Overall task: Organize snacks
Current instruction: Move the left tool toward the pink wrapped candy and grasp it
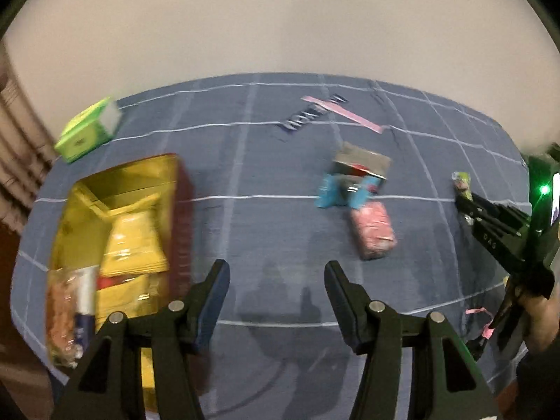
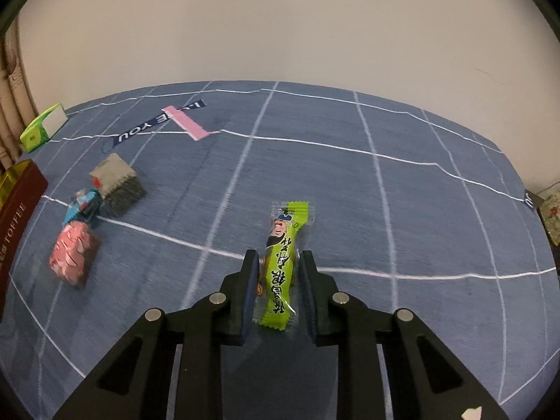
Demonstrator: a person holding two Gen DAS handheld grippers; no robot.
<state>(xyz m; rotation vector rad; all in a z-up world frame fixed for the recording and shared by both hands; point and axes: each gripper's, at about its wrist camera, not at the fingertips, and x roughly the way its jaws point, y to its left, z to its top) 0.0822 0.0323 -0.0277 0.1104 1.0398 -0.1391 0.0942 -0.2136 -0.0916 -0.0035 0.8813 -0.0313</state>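
Observation:
A long green snack bar (image 2: pixel 284 245) in a clear-edged wrapper lies lengthwise between the pads of my right gripper (image 2: pixel 278 256), which is shut on it over the blue checked cloth. In the left wrist view that gripper (image 1: pixel 462 198) shows at the far right with the green bar (image 1: pixel 461 180) at its tip. My left gripper (image 1: pixel 276 269) hangs open and holds nothing, just right of a gold tin with red walls (image 1: pixel 183 217) that holds yellow packets and other snacks. Loose on the cloth are a grey packet (image 1: pixel 362 161), a blue packet (image 1: pixel 327 194) and a pink packet (image 1: pixel 372 236).
A green box (image 1: pixel 87 129) stands at the far left corner. A pink strip (image 2: pixel 187 123) crosses a dark printed ribbon (image 2: pixel 140 132) at the back. The tin's red wall (image 2: pixel 19 206) is at the left edge, and a floral item (image 2: pixel 552 217) at the right edge. A pale wall stands behind the table.

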